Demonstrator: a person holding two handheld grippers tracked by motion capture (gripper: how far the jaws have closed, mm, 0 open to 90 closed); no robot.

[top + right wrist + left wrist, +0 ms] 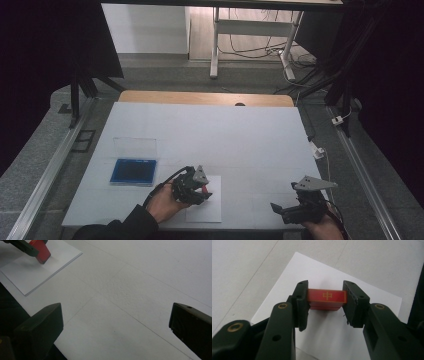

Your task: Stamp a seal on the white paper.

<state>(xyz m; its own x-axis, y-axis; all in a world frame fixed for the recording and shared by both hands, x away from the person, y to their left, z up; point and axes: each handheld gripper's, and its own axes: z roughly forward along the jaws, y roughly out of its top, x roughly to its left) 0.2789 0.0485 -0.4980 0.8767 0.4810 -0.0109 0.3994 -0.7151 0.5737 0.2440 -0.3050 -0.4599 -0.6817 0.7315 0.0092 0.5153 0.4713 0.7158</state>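
Red stamp block [326,298] sits clenched in your left tongs [325,305] over white paper [329,332] — blue case [133,171] well aside; right tongs [115,322] released.

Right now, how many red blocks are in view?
1. The red block sits clamped between the left gripper jaws, over the white paper sheet. Others may be hidden in the blue case.

The left hand [162,204], in a dark sleeve, reaches in from the near edge and holds the left gripper [204,190] angled forward and down, its jaws clamped tight on something held between them. Off to the right, the right hand [325,227] keeps the right gripper [278,210] low, jaws spread wide apart.
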